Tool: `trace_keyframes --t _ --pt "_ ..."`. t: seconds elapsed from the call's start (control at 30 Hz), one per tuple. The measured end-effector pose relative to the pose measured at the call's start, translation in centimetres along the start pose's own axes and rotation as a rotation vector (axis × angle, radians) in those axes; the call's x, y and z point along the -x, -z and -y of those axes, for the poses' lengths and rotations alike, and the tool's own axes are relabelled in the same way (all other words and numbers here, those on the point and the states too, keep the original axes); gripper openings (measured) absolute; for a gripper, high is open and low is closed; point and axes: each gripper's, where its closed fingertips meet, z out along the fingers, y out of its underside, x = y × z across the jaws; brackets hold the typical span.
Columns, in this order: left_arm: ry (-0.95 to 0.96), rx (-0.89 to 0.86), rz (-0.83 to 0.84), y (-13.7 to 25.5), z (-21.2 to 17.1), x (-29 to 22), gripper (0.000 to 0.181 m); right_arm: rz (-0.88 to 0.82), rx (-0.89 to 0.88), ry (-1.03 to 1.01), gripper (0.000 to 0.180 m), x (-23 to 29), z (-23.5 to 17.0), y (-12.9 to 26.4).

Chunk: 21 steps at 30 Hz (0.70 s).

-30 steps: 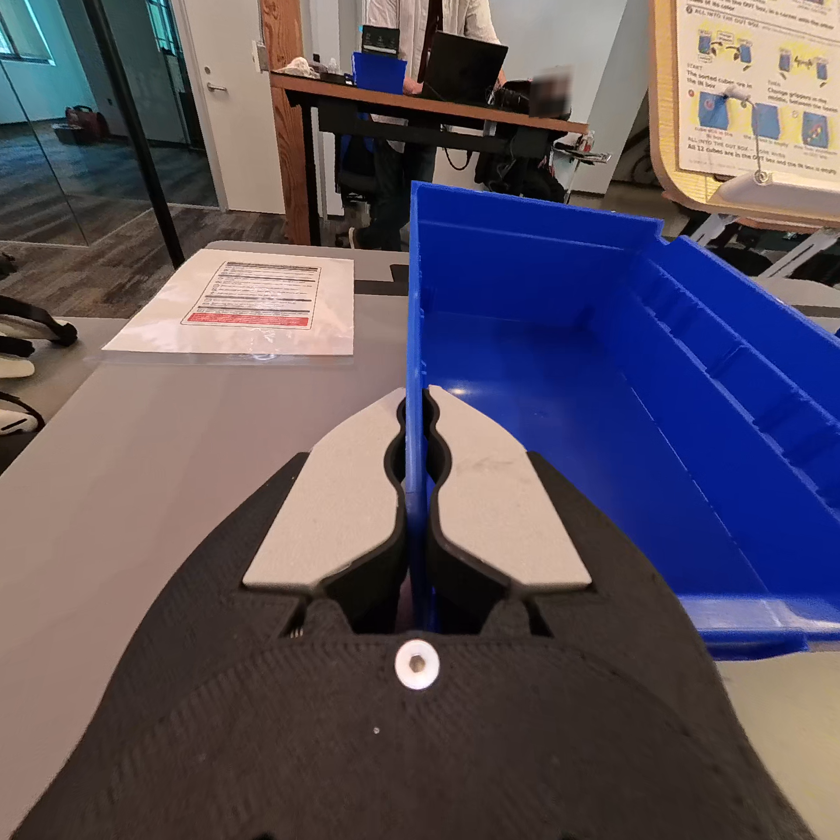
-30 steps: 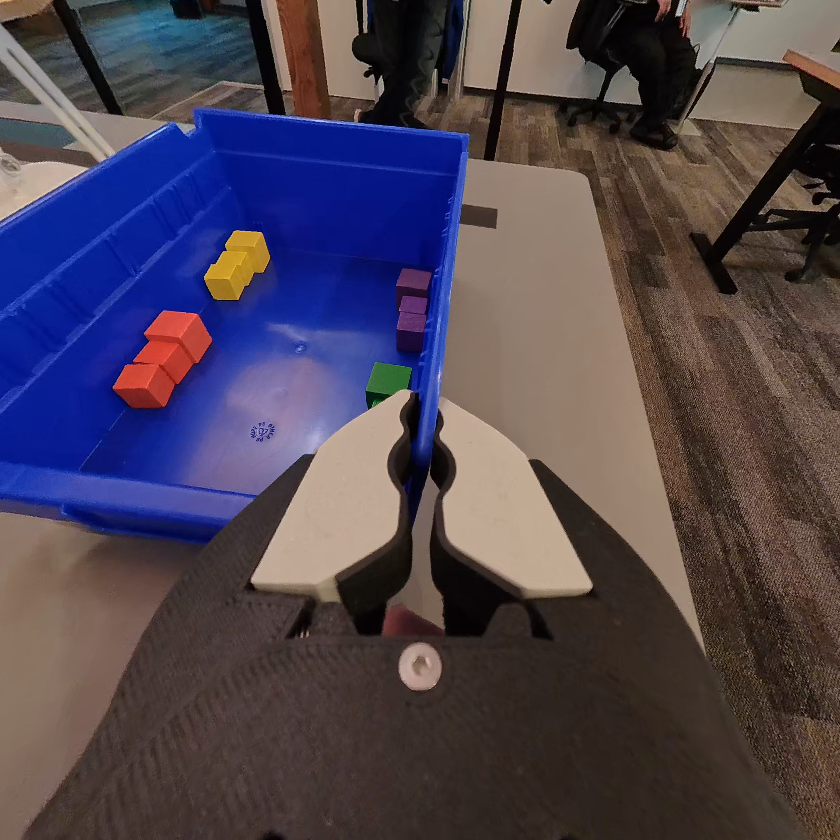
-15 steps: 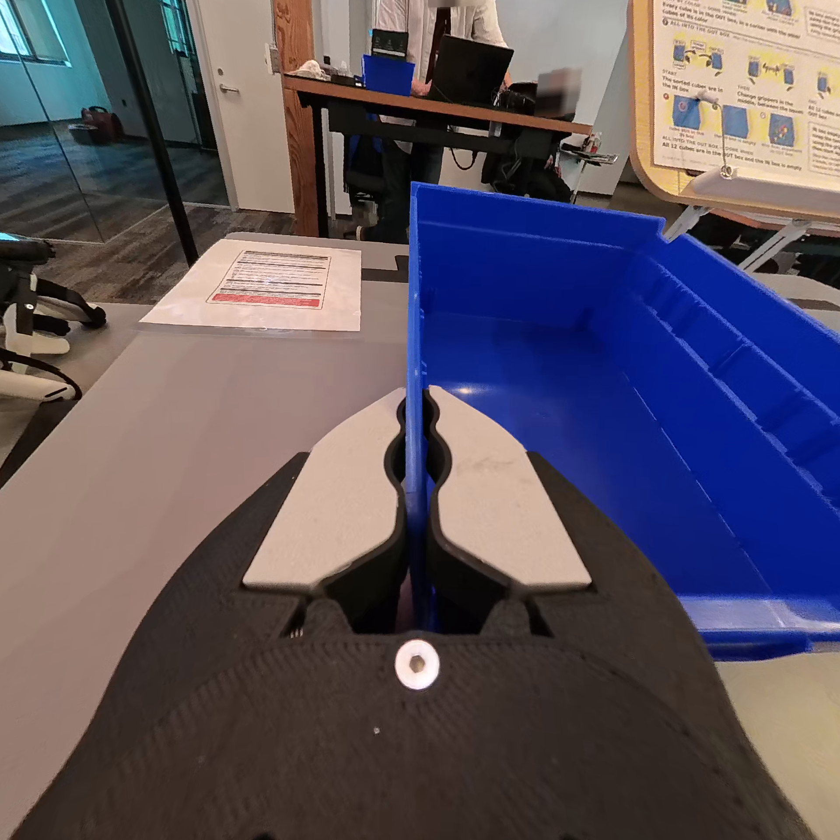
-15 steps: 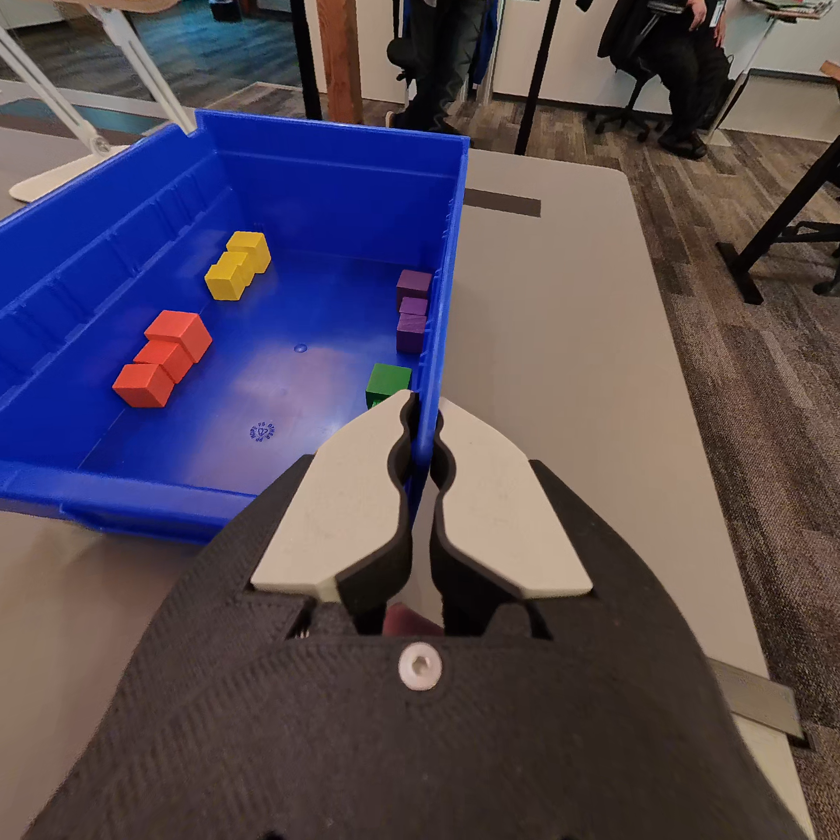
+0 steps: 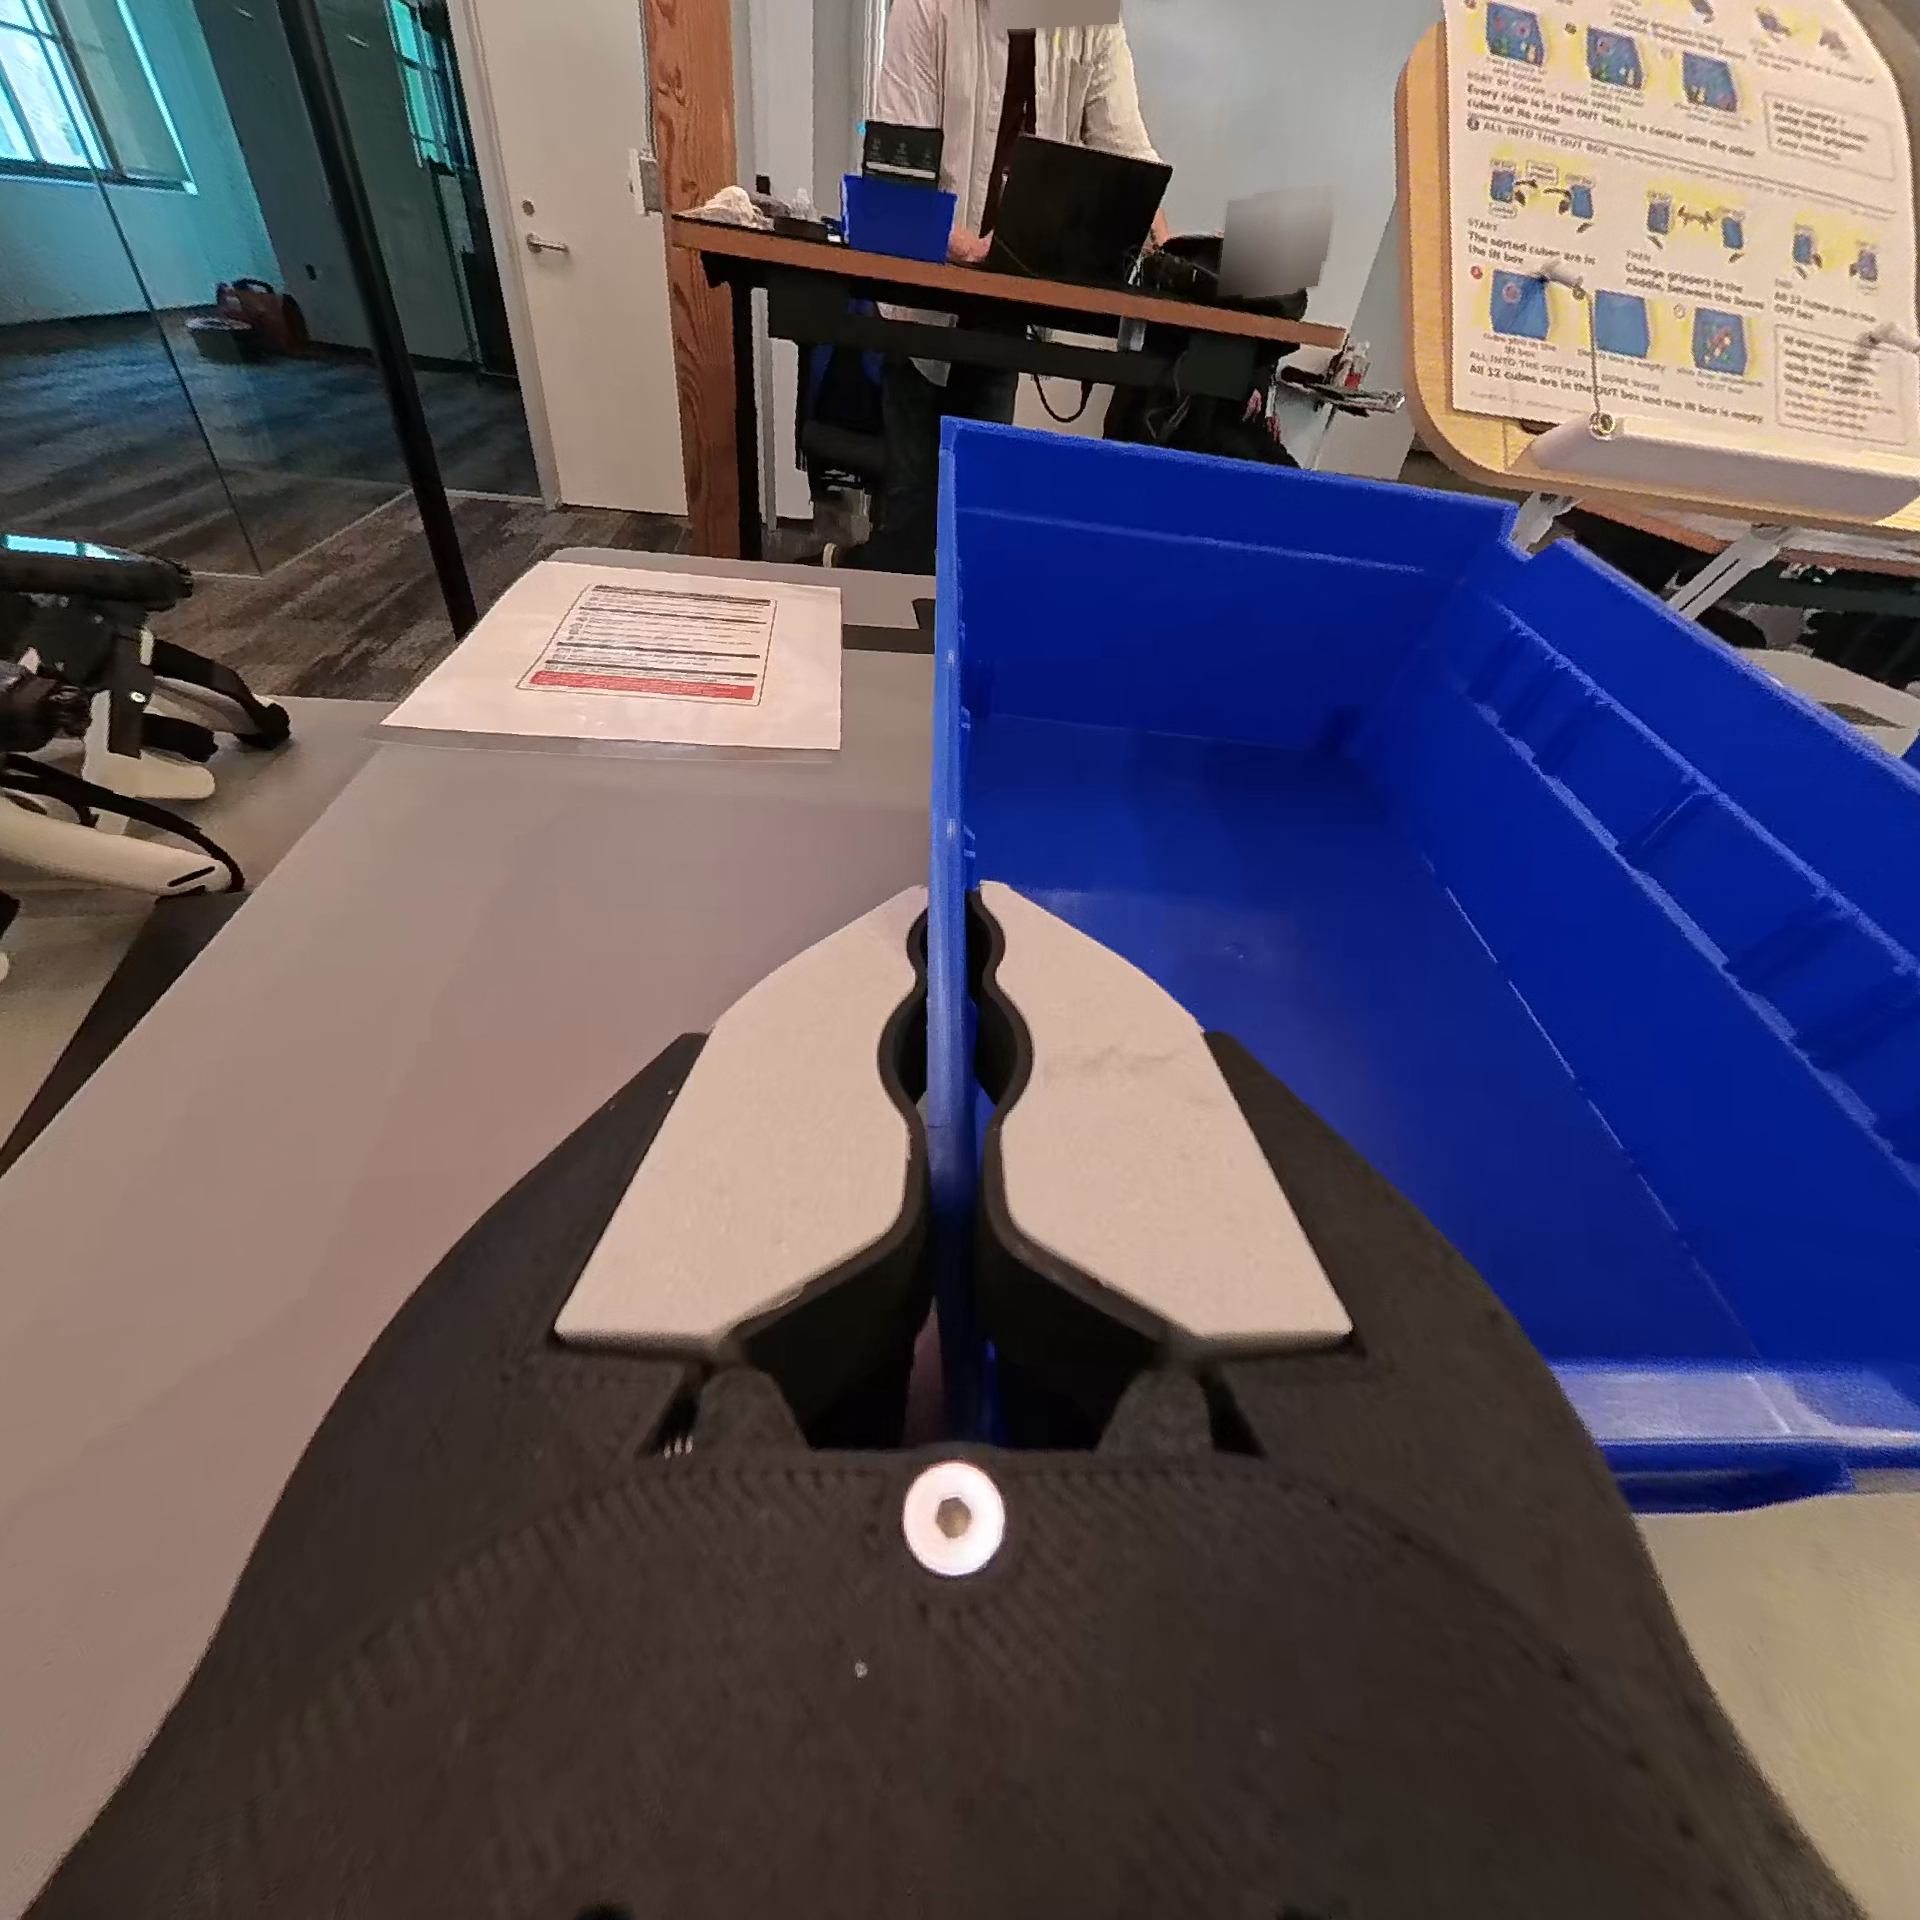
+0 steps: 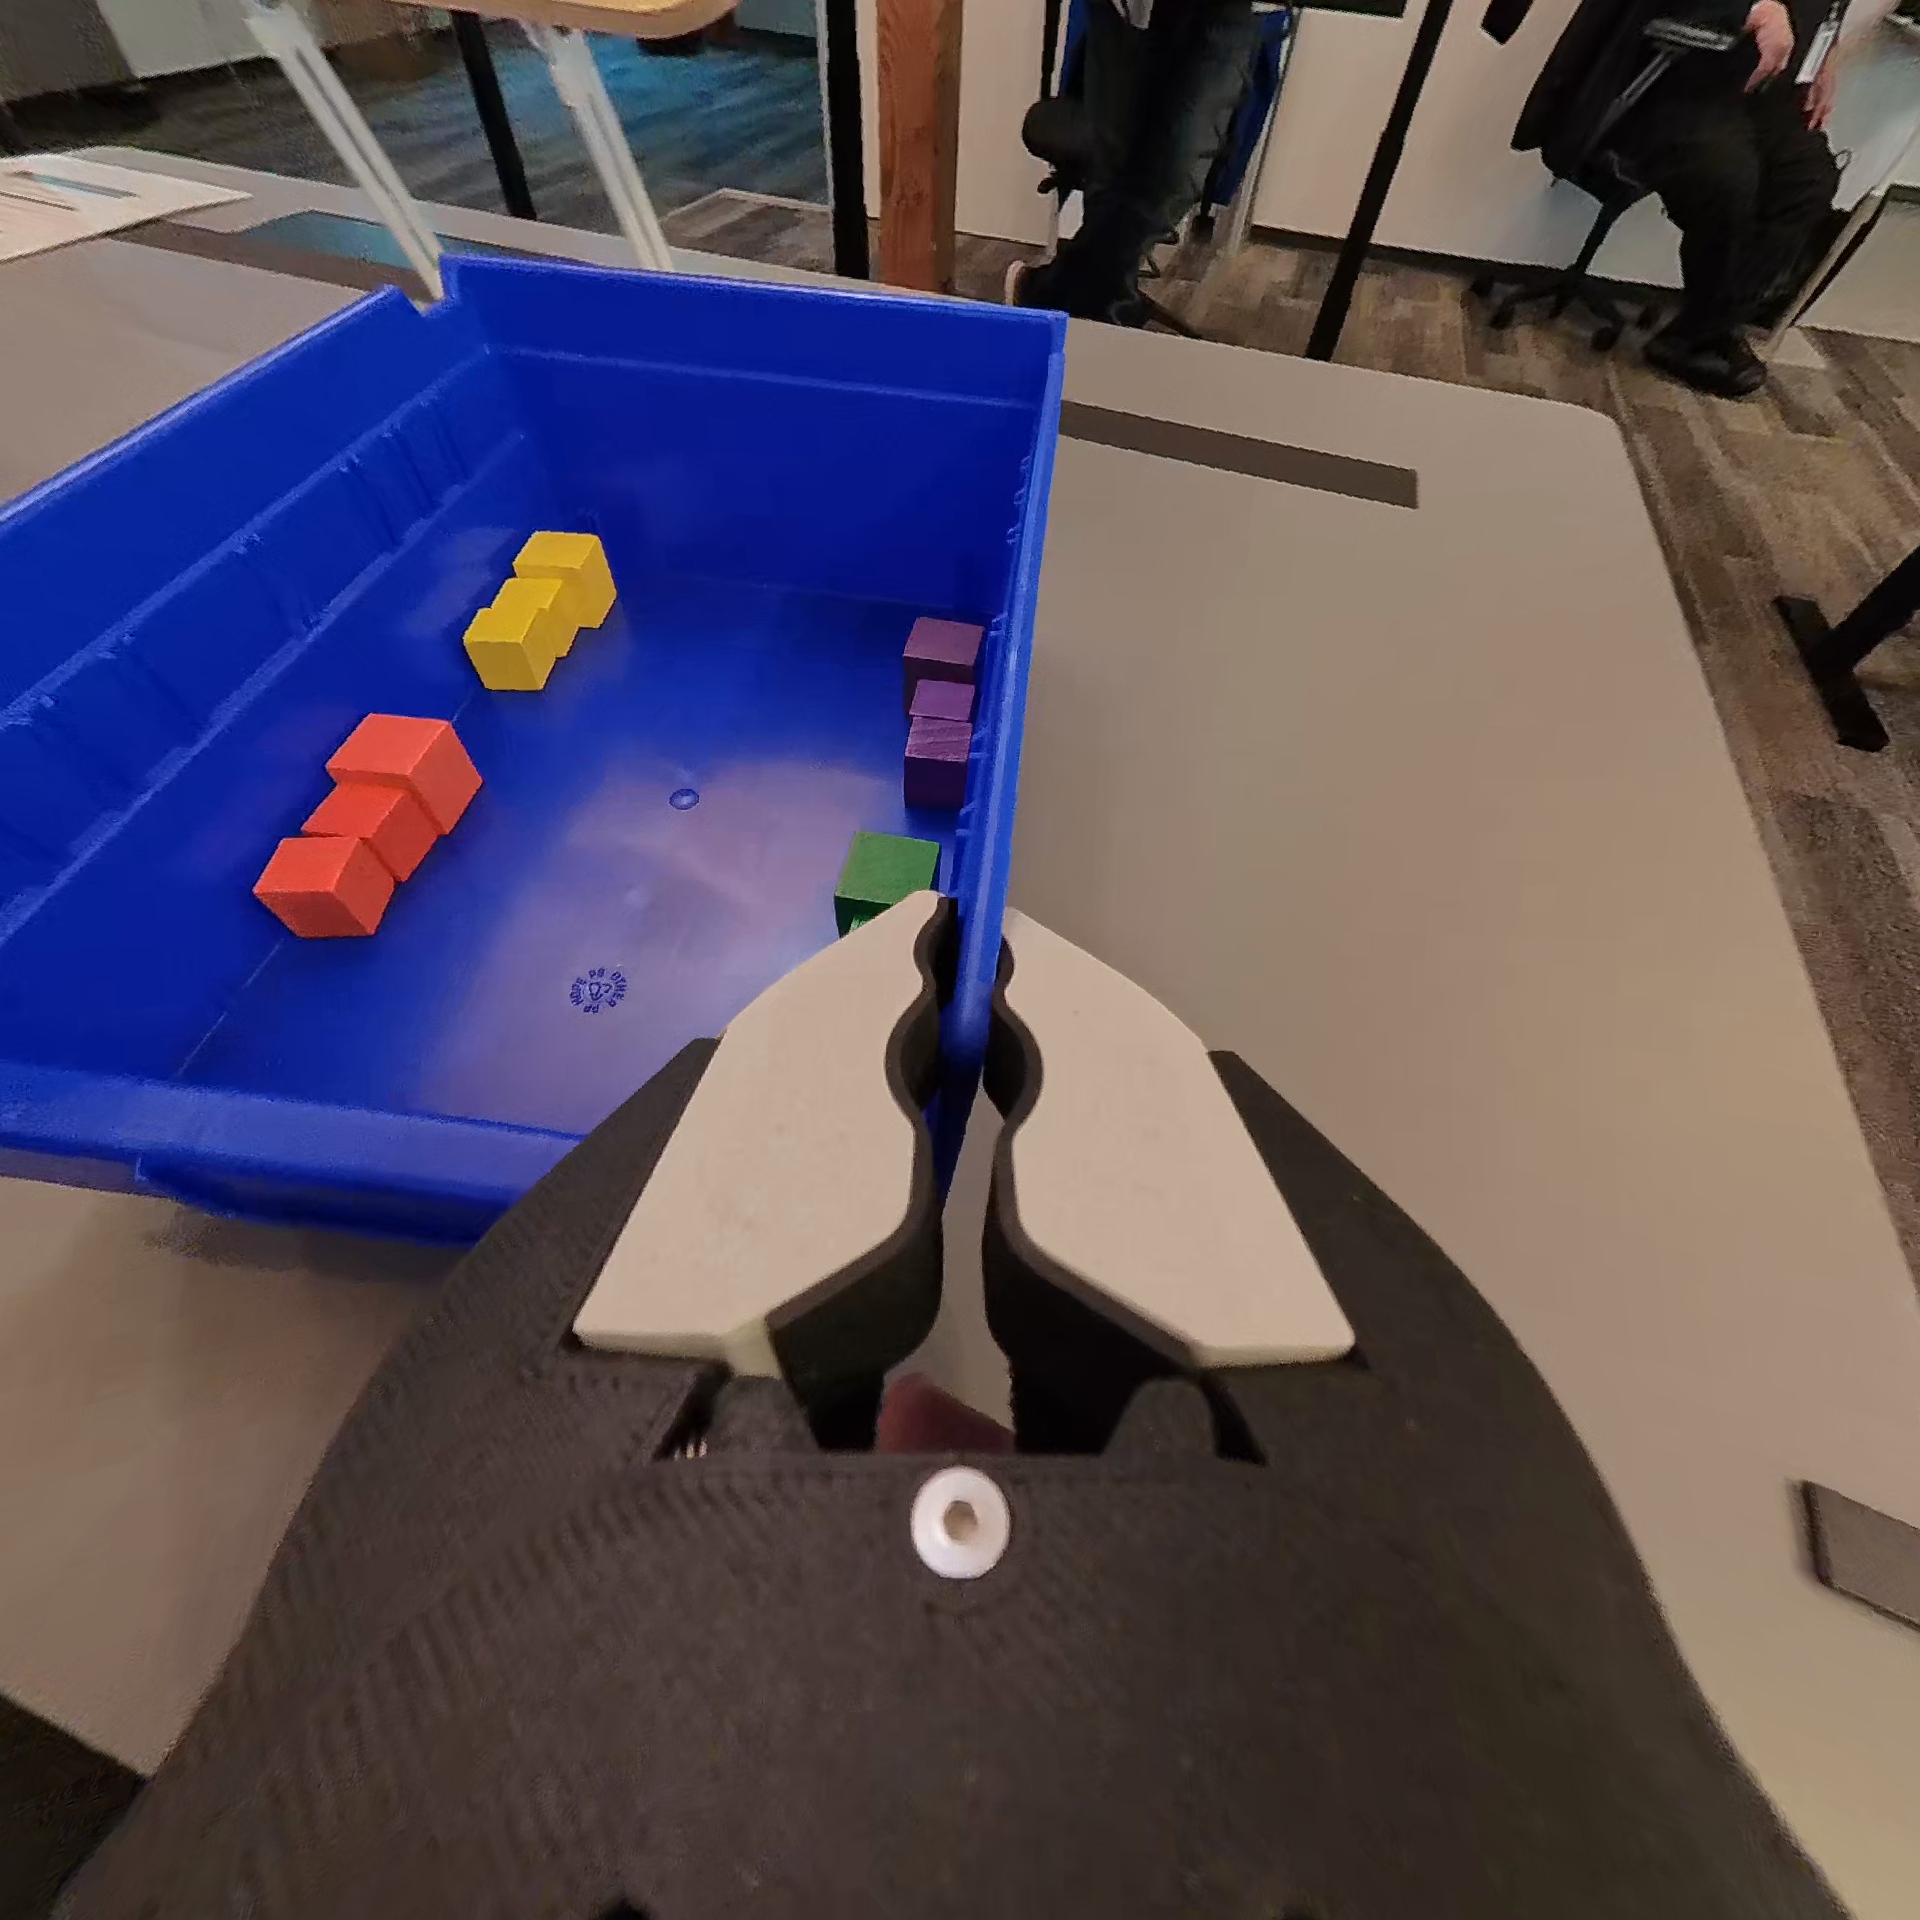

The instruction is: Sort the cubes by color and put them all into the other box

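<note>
**Step in hand: moving both boxes, one in each claw.**
- Left claw [image 5: 948,914]: closed on the left side wall of the empty blue plastic box [image 5: 1351,1039], one finger inside, one outside.
- Right claw [image 6: 971,920]: closed on the right side wall of the filled blue plastic box [image 6: 727,436], gripped the same way near its front corner.
- Handling advice: keep both grips firm, since each thin wall is held on one side only and the far side will likely sag or pivot. Keep the filled box level and move it slowly, or the sorted groups may slide together. Watch the grey table [image 6: 1351,831] for snagging.

**Contents of the filled box, by colour.**
- Three yellow wooden cubes [image 6: 540,613]: touching one another, far left of the floor.
- Three red wooden cubes [image 6: 369,821]: touching, in a staggered row, near left.
- Three purple wooden cubes [image 6: 940,717]: in a line against the right wall, far half.
- Green wooden cube [image 6: 883,873]: by the right wall, just beyond the right claw, which partly hides it. You cannot tell whether more green ones sit behind the claw.

**Other box.** Bare floor, no cubes visible. Sorting looks done.

**Surroundings.** Laminated white sheet [image 5: 644,655] on the table, far left of the empty box.
</note>
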Motion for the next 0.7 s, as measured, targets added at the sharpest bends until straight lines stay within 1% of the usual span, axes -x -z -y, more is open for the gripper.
trace_keyframes --t 0.33,0.7 --pt "0.009 -0.003 0.027 1.9 -0.6 1.1 0.002 0.082 -0.009 0.019 0.003 5.1 0.4 -0.2" --pt "0.023 -0.024 0.051 3.6 -0.6 2.3 0.002 0.223 -0.006 0.064 0.003 11.5 1.8 -2.8"
